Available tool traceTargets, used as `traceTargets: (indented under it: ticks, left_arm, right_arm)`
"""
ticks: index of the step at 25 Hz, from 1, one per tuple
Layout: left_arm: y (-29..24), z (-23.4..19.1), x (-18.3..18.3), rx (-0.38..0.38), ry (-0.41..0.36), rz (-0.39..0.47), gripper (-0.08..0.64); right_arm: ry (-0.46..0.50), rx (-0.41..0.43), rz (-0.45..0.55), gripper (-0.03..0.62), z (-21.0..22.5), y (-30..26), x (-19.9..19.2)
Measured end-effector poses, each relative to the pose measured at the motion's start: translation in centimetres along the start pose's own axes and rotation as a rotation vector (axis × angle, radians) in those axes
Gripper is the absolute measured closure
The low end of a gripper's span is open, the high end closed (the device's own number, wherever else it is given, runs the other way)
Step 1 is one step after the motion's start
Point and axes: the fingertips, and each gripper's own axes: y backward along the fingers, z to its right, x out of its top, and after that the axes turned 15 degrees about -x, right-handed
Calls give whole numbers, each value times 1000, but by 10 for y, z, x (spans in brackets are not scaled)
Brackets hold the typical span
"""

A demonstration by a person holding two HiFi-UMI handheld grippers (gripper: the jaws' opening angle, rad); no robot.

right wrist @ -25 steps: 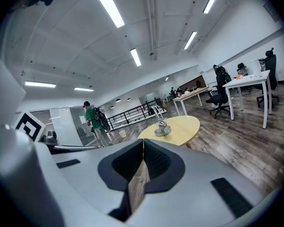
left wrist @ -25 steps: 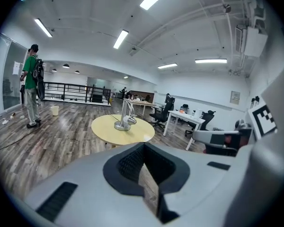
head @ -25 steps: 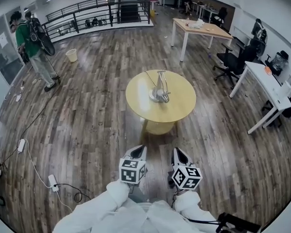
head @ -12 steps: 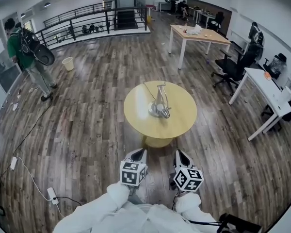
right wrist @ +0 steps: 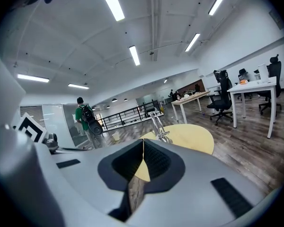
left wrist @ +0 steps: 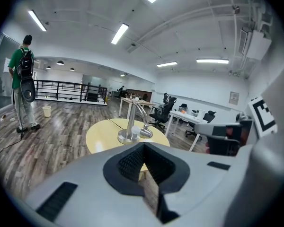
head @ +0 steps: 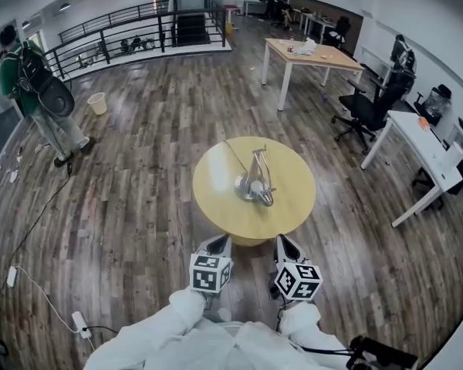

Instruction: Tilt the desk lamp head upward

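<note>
Far left on the wooden floor stood a person point(head: 32, 83) with a backpack, partly cut off by the frame; nearer, the left gripper point(head: 218, 242) hovered short of the round table's point(head: 216, 195) near edge, jaws pressed together on nothing; the desk lamp point(head: 255, 182) stood near the table's middle, its head low beside the base, details too small to read; the right gripper point(head: 282, 243) likewise had its jaws pressed together, empty.

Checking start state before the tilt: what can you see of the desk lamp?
Silver metal desk lamp: round base, slim arm arching up and over, small head drooped near the tabletop, a white piece on the base. It stands upright near the middle of the round yellow table; nothing else touches it.
</note>
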Motion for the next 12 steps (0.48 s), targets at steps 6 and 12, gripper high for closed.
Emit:
traceTargets:
  ticks: [6,12]
  left_arm:
    - [-24,-34,4,-2,26,-22,558]
    - [-49,-53,8,-7,49,-50,558]
  right_arm:
    - [-20,-34,-21,578,6,-33,-5]
    - [-31,-60,-62,578,18,-65,-8]
